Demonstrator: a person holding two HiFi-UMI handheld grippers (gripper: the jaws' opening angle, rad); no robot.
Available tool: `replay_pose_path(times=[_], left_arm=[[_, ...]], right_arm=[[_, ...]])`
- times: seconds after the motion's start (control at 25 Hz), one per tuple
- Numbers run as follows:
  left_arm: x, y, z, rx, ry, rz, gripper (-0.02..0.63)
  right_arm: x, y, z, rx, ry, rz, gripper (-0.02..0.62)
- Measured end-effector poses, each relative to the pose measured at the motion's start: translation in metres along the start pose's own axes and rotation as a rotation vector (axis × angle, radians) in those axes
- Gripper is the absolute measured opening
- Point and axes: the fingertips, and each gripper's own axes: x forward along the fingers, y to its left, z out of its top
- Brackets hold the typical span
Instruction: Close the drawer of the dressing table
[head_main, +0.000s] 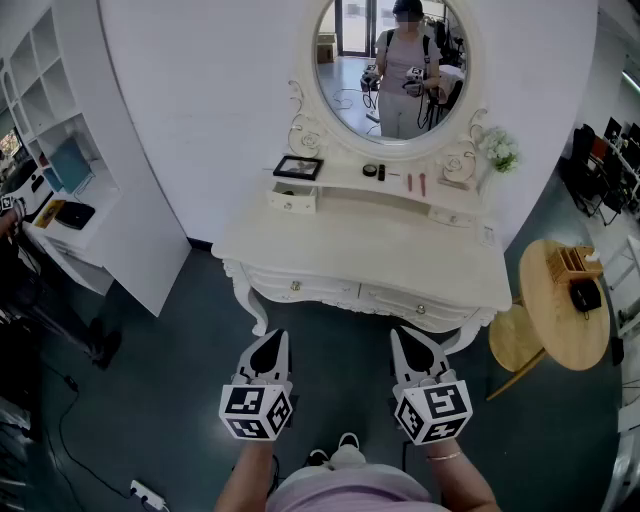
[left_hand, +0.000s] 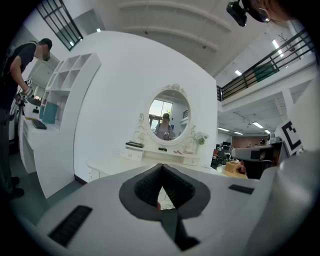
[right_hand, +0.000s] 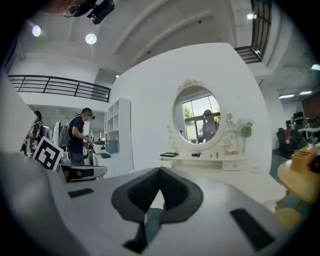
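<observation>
Left tongs (head_main: 279, 338) and right tongs (head_main: 399, 337) closed, holding nothing.
You hold them side by side just short of the table (head_main: 380, 255); its small drawer (head_main: 293, 201) juts out at the back left, well apart from both.

Dressing table (head_main: 330, 235) cream-white; floor (head_main: 150, 380) dark blue-green; round side table (head_main: 550, 330) pale wood; left tongs (head_main: 277, 337), right tongs (head_main: 398, 335) white, cubes black-and-white squared.

Head view: high, steeply down on the counter (head_main: 350, 240).
Gripper views: low, near-level, side by side, facing the oval mirror (left_hand: 169, 116).
Shared: counter, oval mirror.
</observation>
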Motion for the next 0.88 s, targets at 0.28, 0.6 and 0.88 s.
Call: replay_pose_path(times=[0.28,0.6,0.88], left_arm=[[0.014,-0.002,0.003,0.005,-0.011,0.019,0.000],[0.021,-0.009,-0.002,0.022,-0.003,0.044,0.000],[0.026,-0.016,-0.007,0.034,0.007,0.072,0.016]], right_arm=[[0.011,-0.011,-0.001,0.010,0.001,0.033,0.002],[0.016,-0.023,-0.002,0.046,-0.014,0.056,0.002],[0.017,-0.035,-0.003,0.057,-0.016,0.075,0.003]])
